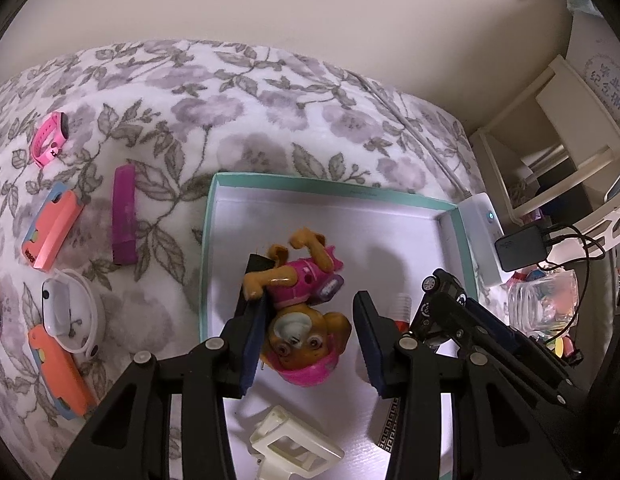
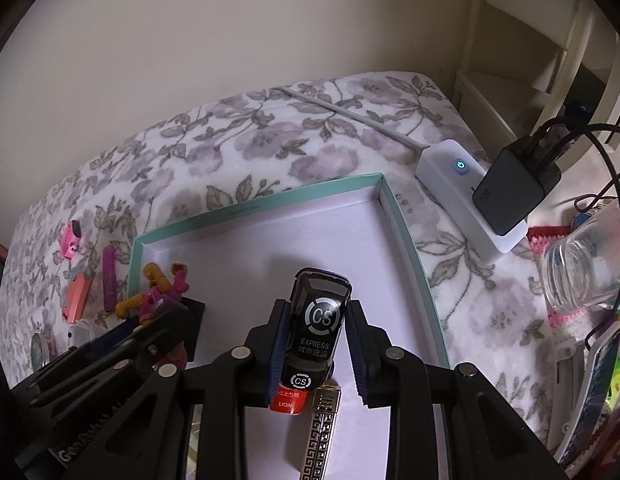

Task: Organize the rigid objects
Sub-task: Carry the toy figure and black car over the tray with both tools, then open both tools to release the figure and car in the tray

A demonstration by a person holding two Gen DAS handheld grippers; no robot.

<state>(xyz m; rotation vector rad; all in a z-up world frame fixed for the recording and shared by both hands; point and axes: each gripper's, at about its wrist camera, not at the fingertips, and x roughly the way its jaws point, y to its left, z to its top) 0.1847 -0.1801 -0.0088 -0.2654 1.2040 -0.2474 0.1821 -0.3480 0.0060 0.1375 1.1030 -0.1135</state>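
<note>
Floral blanket (image 1: pixel 158 92) covers bed; teal-rimmed box (image 1: pixel 208 240) lies on it, white floor inside. Left gripper (image 1: pixel 310 336) over box, jaws apart around pup figure (image 1: pixel 300 308); left pad seems to touch it, right pad clear, grip uncertain. Right gripper (image 2: pixel 315 354) clamps black toy van (image 2: pixel 317 320) near box's right wall, above red tube (image 2: pixel 288 402). Pink watch (image 1: pixel 50 138), purple bar (image 1: pixel 124 216), orange cases (image 1: pixel 52 232) lie on blanket beyond box's left wall.
</note>
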